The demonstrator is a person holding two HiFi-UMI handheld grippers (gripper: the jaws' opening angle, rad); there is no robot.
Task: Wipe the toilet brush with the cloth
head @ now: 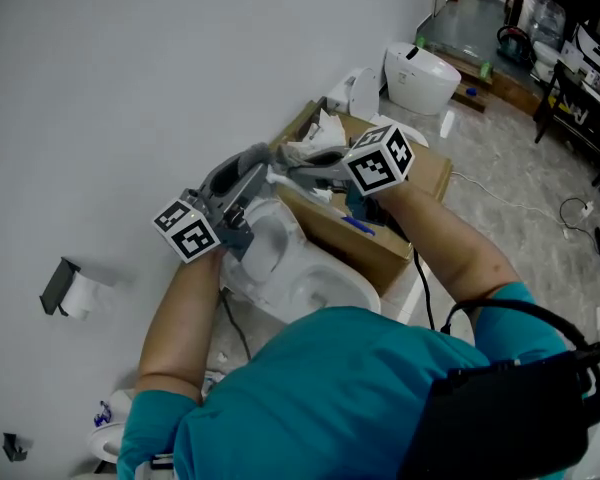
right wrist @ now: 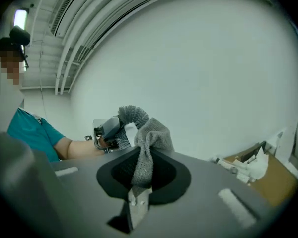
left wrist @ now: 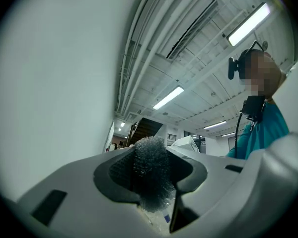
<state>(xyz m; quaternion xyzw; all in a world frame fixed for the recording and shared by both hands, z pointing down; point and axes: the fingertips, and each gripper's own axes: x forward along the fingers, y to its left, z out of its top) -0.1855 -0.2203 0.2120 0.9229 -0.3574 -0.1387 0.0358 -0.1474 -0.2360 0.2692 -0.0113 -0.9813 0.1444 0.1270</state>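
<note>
Evidently mid-wipe: the left gripper (left wrist: 150, 158) clamped the grey-bristled toilet brush (right wrist: 130, 114), while the right gripper (right wrist: 140, 175) pinched the grey knitted cloth (right wrist: 152, 138) beside its head; further wiping likely remained.

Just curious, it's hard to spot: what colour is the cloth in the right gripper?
Grey, knitted-looking. The cloth shows best in the right gripper view.
</note>
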